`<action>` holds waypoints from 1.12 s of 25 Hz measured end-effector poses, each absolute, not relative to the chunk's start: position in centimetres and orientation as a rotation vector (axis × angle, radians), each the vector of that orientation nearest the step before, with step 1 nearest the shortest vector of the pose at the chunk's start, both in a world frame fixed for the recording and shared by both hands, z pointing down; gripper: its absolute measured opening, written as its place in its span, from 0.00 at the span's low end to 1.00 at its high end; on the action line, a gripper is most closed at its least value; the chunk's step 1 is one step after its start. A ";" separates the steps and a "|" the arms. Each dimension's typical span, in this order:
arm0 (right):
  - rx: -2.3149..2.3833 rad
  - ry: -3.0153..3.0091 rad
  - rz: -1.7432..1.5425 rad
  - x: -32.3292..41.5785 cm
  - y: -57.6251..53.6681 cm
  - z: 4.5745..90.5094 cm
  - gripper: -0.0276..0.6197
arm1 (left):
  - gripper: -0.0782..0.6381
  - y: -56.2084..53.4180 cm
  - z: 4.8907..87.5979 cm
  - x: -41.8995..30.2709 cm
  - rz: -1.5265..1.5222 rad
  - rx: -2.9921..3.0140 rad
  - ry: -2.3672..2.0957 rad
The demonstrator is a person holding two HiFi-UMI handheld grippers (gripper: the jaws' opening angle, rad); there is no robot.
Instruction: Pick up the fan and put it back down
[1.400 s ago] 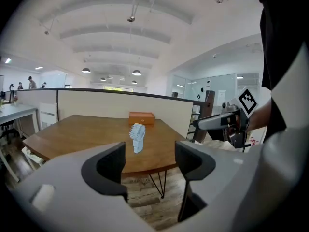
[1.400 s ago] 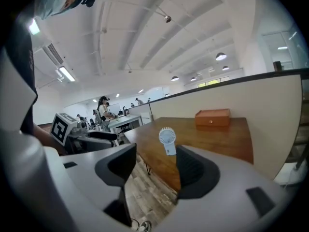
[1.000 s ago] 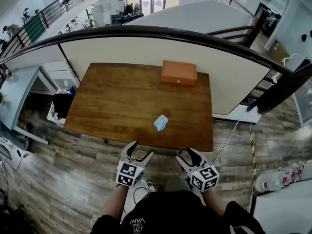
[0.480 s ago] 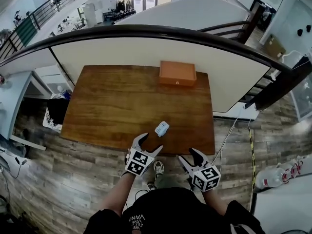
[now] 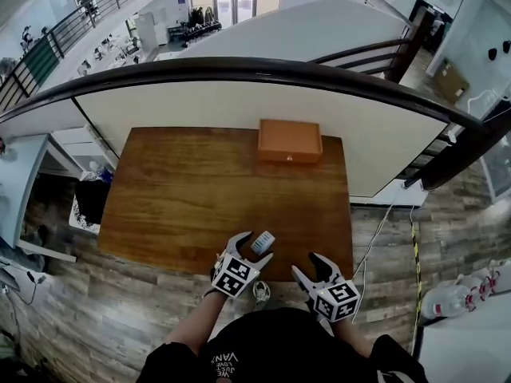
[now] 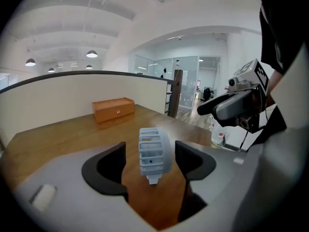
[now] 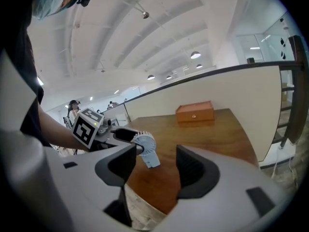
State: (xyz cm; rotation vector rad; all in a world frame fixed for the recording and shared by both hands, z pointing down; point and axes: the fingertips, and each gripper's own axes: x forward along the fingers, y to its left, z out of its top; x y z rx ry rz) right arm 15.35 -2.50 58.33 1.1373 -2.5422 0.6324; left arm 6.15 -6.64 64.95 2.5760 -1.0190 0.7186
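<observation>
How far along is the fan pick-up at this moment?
Done: the left gripper is placed around the fan, jaws open on either side. In hand: the grasp, not yet closed; the fan stands on the table. Left: close, lift, set down. Right gripper is open and empty.

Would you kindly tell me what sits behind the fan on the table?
Behind the fan, at the far edge of the table, stands a closed orange box; its contents cannot be seen.
</observation>
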 end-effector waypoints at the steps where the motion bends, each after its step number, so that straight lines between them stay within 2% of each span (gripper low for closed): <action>1: 1.138 -2.542 0.636 15.4 -3.0 58.5 0.39 | 0.54 -6.9 65.1 6.2 0.725 2.574 -1.016; 3: 1.133 -2.543 0.642 15.6 -4.2 58.7 0.39 | 0.52 -7.4 65.4 6.2 0.747 2.574 -1.001; 5: 1.113 -2.550 0.646 15.6 -5.3 58.7 0.39 | 0.39 -7.9 65.3 6.2 0.760 2.587 -0.993; 6: 1.100 -2.556 0.647 15.5 -5.7 58.7 0.39 | 0.37 -8.1 65.2 6.2 0.758 2.592 -0.997; 19: 0.977 -2.602 0.663 10.8 -8.4 58.6 0.39 | 0.37 -12.4 62.0 0.9 0.755 2.636 -0.997; 28: 1.092 -2.605 0.676 4.2 -11.1 57.3 0.39 | 0.37 -17.9 57.9 -6.6 0.803 2.745 -0.909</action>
